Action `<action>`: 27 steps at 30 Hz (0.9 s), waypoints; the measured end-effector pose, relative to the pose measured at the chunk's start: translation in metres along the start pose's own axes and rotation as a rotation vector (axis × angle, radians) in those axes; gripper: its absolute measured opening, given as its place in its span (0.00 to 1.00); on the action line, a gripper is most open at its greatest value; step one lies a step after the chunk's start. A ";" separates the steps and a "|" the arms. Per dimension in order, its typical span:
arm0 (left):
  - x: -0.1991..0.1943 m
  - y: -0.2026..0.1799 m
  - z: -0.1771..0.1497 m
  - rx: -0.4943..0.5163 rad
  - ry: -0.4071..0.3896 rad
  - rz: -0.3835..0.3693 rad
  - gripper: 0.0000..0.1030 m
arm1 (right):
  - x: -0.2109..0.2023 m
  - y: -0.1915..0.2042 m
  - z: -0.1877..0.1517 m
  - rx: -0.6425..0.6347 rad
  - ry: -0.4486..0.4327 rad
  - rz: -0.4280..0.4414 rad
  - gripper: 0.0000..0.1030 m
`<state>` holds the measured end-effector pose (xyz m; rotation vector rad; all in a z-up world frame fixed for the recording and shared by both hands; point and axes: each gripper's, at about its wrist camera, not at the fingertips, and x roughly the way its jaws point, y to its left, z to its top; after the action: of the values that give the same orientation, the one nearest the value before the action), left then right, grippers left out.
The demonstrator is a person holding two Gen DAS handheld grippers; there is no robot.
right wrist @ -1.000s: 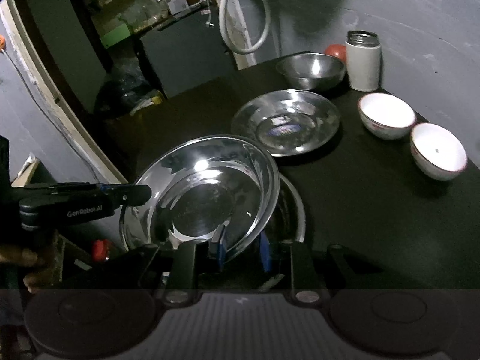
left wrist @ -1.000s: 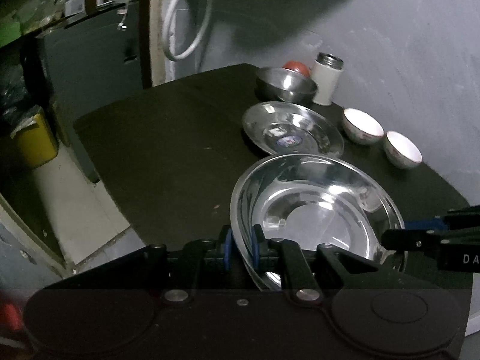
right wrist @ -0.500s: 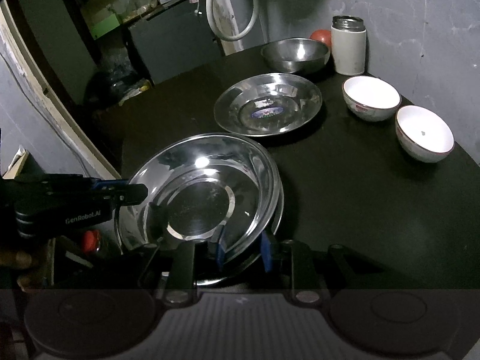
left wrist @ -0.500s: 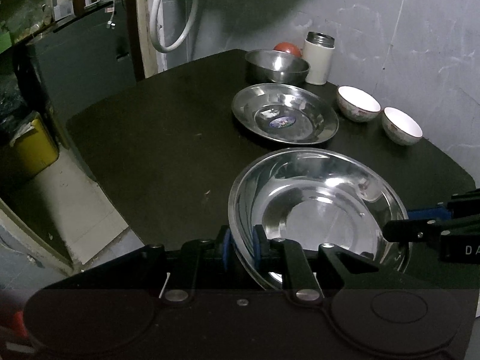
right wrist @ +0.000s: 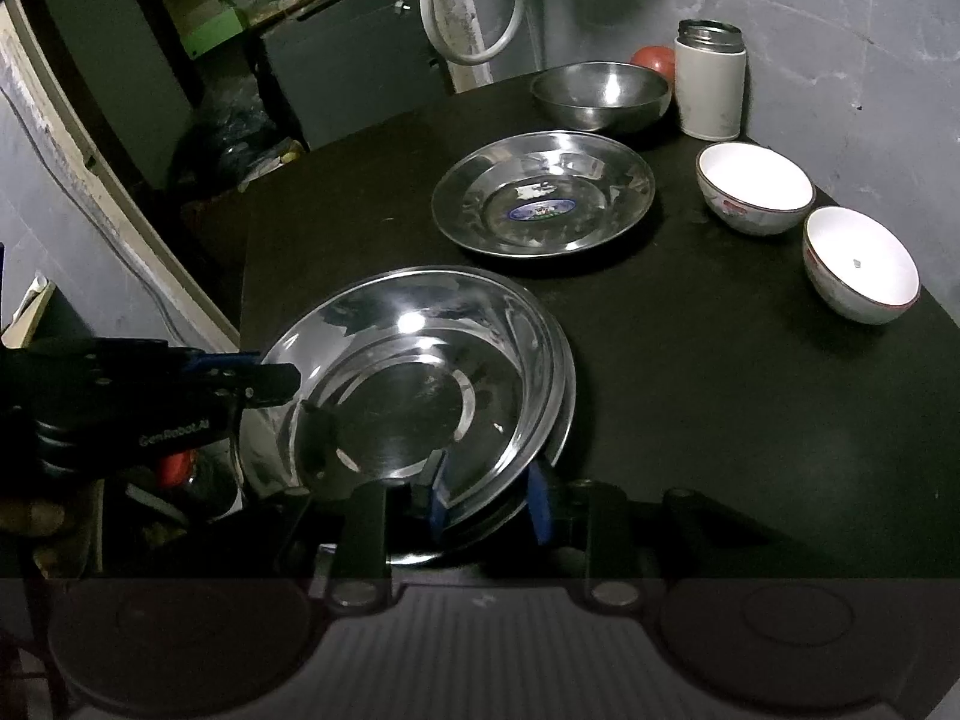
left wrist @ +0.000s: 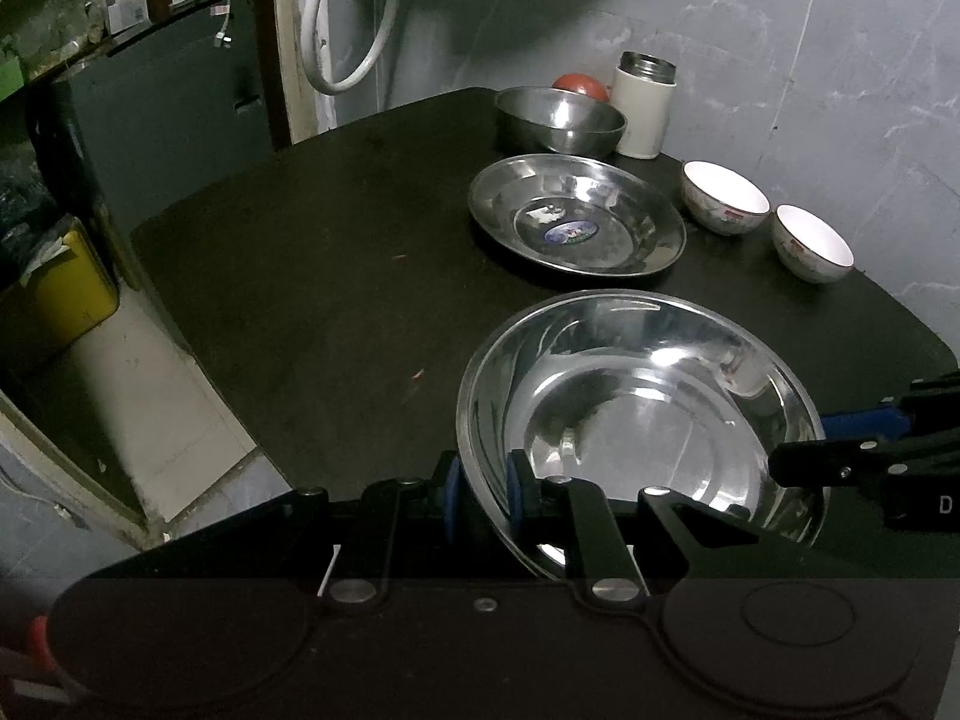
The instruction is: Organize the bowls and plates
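Left wrist view: the left tongs (left wrist: 480,495) straddle the near rim of a large steel plate (left wrist: 636,420), one blue pad outside the rim and one inside; the pads look close on the metal, though the dim light leaves it uncertain whether they press it. The plate lies low on the black desk (left wrist: 336,276), near its front edge. The right tongs (left wrist: 840,447) reach in from the right at the plate's far rim. Farther back a second steel plate (left wrist: 576,213) with a sticker in its middle lies flat. Behind it stands a steel bowl (left wrist: 561,120), beside a white canister (left wrist: 645,105), with a red round object (left wrist: 579,84) half hidden behind the bowl. Two white bowls, one (left wrist: 723,195) near the second plate and the other (left wrist: 810,243) further right, sit apart from each other along the desk's right side.

Right wrist view: the right tongs (right wrist: 489,498) are opening, with the plate's rim between the blue pads and a gap showing beside it. Here the large steel plate (right wrist: 414,372) rests nested on another plate (right wrist: 561,384), whose rim shows just under it on the right. The left tongs (right wrist: 252,375) come in from the left at the opposite rim. A yellow bin (left wrist: 66,285) stands on the floor beside the desk in the left view.
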<state>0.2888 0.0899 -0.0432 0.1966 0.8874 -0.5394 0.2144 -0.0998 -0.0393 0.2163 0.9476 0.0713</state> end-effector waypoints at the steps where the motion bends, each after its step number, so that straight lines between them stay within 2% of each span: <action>1: 0.000 0.000 0.000 0.000 0.001 -0.001 0.16 | 0.000 0.001 0.000 -0.001 0.001 -0.003 0.32; 13: 0.001 0.003 0.000 -0.028 -0.002 0.005 0.18 | -0.001 0.000 -0.001 0.007 0.011 -0.007 0.41; 17: -0.001 0.008 0.004 -0.045 -0.016 0.019 0.28 | -0.004 -0.004 -0.002 0.018 -0.001 -0.002 0.42; 19: -0.001 0.012 0.008 -0.050 -0.024 0.028 0.31 | -0.006 -0.006 -0.002 0.023 -0.013 -0.007 0.47; 22: 0.001 0.017 0.017 -0.058 -0.047 0.038 0.46 | -0.007 -0.011 -0.001 0.040 -0.023 -0.012 0.49; 24: 0.002 0.022 0.026 -0.066 -0.067 0.042 0.60 | -0.008 -0.015 -0.001 0.052 -0.032 -0.015 0.53; 27: 0.007 0.027 0.041 -0.077 -0.095 0.040 0.71 | -0.009 -0.020 0.001 0.071 -0.049 -0.021 0.59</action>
<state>0.3343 0.0952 -0.0249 0.1180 0.8082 -0.4725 0.2093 -0.1212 -0.0363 0.2721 0.9038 0.0132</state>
